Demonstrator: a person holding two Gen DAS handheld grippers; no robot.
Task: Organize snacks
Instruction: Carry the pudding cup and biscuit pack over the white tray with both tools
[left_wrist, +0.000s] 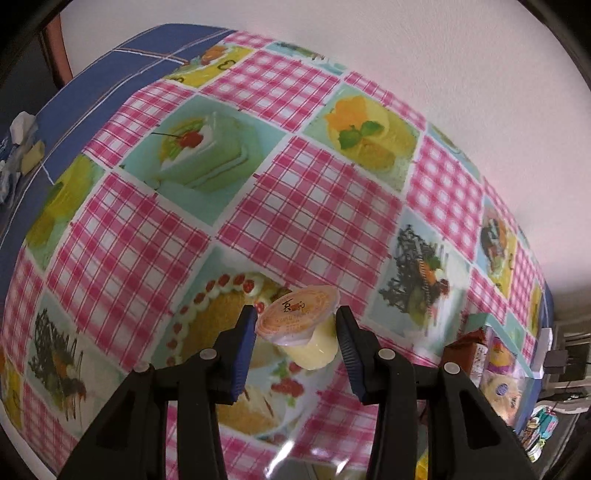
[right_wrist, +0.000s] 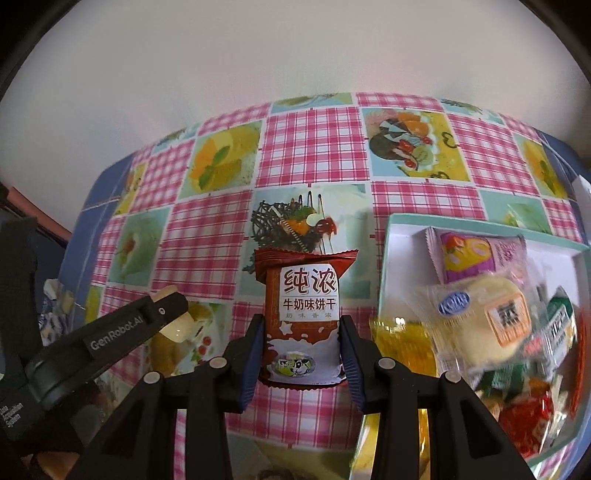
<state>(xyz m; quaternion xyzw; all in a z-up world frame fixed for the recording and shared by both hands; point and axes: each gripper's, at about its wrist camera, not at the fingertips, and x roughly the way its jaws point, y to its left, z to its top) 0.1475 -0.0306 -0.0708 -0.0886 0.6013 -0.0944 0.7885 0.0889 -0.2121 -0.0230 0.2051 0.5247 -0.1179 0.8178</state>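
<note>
Low in the centre of the left wrist view, the left gripper (left_wrist: 297, 325) points steeply down at the tablecloth (left_wrist: 306, 206), its blue pads pinching a small pudding cup (left_wrist: 301, 325). The cup is tilted, foil lid turned toward the camera, pale yellow body angled down toward the lower right. The lid carries dark printed characters (too blurred to read). Cup is held clear above the cloth, over a printed cake square.

In the right wrist view, the right gripper (right_wrist: 301, 332) sits at lower centre, also aimed steeply down, fingers pressed onto both sides of a biscuit packet (right_wrist: 301, 314). Packet stands upright between the pads, crimped brown-red top edge uppermost. Label reads "纯浓" in large red characters, below it "牛奶味饼干"; a smaller line beneath is not legible. A cow emblem shows near the bottom.

At the lower left of the same view, the left gripper's black finger enters at a slant, marked "GenRobot.AI" in white, the yellow cup just visible at its tip.

On the right side of the frame, a teal-rimmed white box (right_wrist: 384, 266) lies on the cloth, holding wrapped snacks: a purple-labelled packet (right_wrist: 476, 254) at the top and a pale bun in clear wrap (right_wrist: 487, 325) with a blue oval logo and an orange label below it (text only partly readable). More wrappers crowd the lower right, blurred.
</note>
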